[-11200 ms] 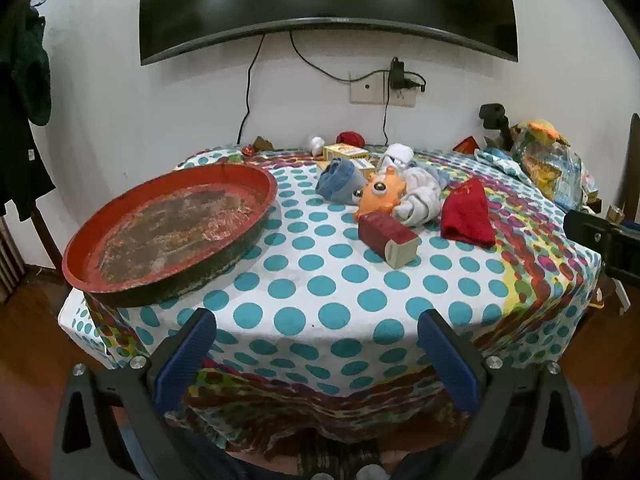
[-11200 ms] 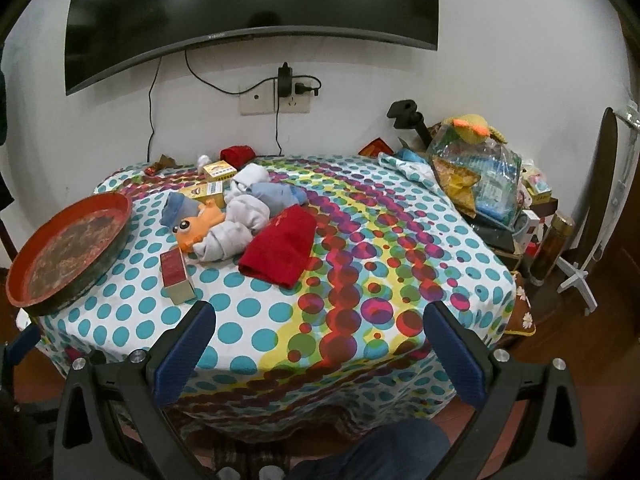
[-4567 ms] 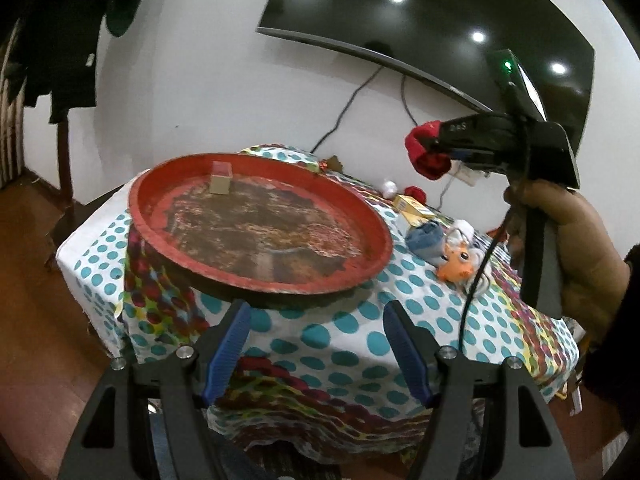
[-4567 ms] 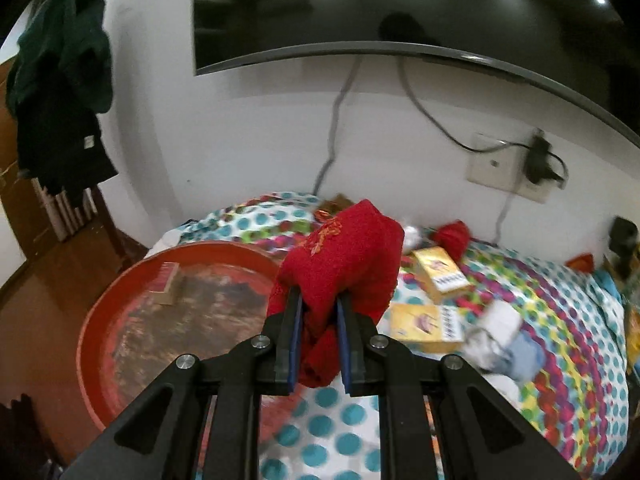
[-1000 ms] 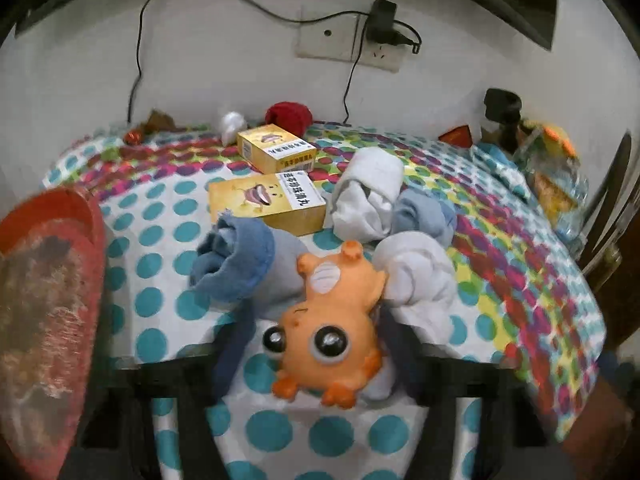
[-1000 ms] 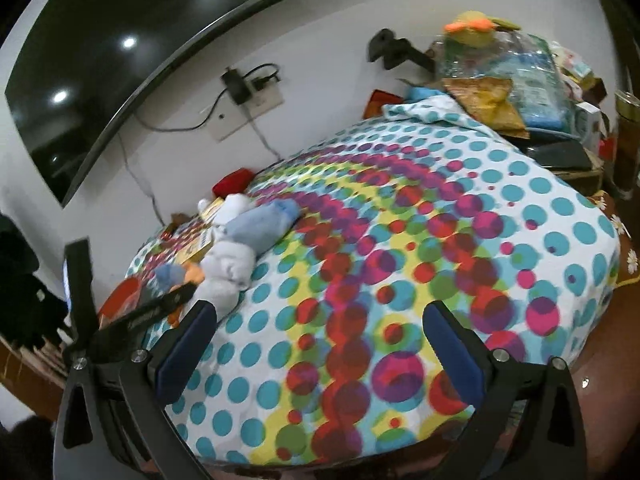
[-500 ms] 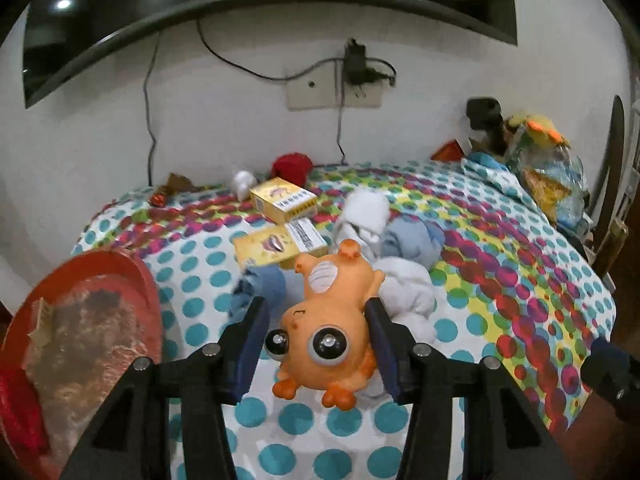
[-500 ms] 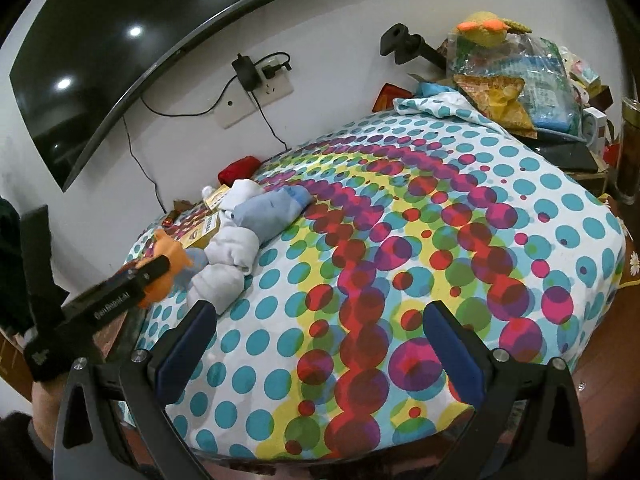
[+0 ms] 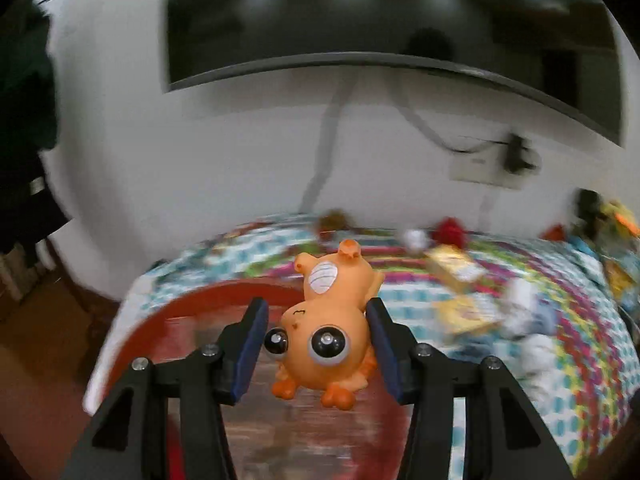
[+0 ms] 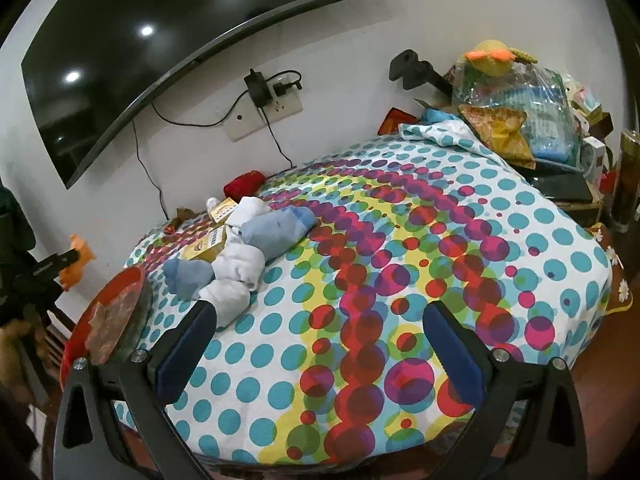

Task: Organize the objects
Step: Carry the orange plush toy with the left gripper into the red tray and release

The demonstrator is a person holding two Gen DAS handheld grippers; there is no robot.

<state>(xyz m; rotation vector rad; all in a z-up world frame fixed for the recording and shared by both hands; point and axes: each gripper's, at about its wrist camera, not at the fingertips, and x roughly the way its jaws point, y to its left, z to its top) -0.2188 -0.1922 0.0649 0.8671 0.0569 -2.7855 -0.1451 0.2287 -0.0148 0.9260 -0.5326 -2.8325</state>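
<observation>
My left gripper (image 9: 316, 344) is shut on an orange big-eyed toy (image 9: 326, 332) and holds it in the air above the round red tray (image 9: 160, 320) at the table's left end. In the right wrist view the same toy (image 10: 78, 266) shows at the far left, held over the tray (image 10: 120, 292). My right gripper (image 10: 320, 344) is open and empty above the dotted tablecloth (image 10: 400, 280). Rolled white and blue socks (image 10: 248, 256) and yellow boxes (image 10: 208, 244) lie on the cloth near the tray.
A red cloth lump (image 10: 244, 184) lies at the table's back by the wall socket (image 10: 264, 116). A pile of bags and a yellow plush (image 10: 516, 100) stands at the right. A large TV (image 10: 160, 40) hangs on the wall.
My left gripper has lifted the orange toy off the cloth and swung left with it, over the red tray. The right gripper has stayed open above the table.
</observation>
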